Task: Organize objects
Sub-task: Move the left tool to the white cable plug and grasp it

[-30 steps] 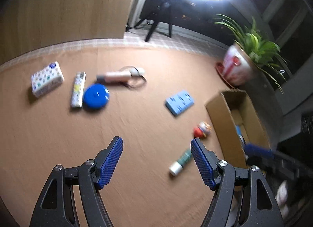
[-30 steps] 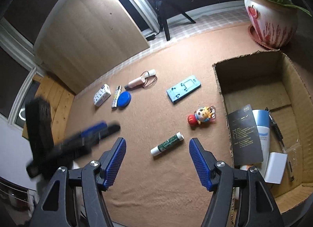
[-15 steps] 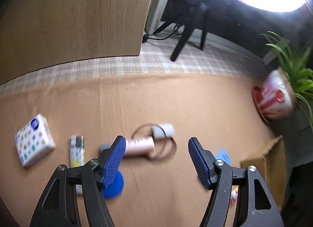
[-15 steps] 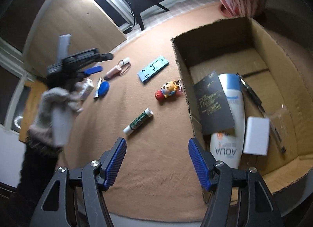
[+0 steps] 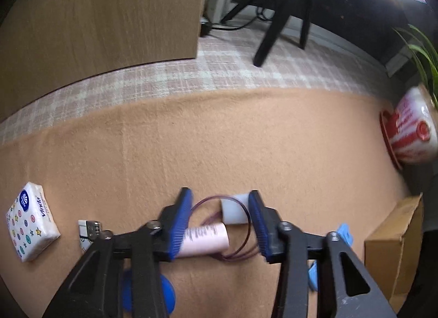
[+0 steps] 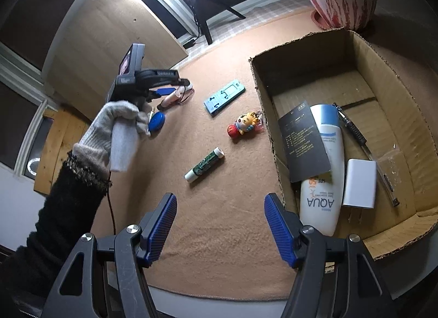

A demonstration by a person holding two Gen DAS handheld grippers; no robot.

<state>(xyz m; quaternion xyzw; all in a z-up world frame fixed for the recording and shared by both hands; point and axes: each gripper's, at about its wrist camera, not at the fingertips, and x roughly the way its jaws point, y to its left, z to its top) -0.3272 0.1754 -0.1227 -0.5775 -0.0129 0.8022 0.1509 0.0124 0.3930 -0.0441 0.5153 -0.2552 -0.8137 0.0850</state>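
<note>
My left claw (image 5: 219, 222) is closing around the pink tube (image 5: 204, 240) on the mat, not yet pinching it; my right claw (image 6: 219, 229) hangs wide and empty. The cardboard box (image 6: 388, 77) already holds a sunscreen bottle (image 6: 324, 170), booklet, charger and pen. Left out: tissue pack (image 5: 30, 226), blue phone stand (image 6: 224, 96), doll (image 6: 245, 125), glue stick (image 6: 204, 164).

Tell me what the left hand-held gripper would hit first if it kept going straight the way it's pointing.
Most likely the pink tube, which lies between the closing jaws of the left hand-held gripper, with the purple cord loop around it. Its left end seems to meet the left pad; depth is unclear.
</note>
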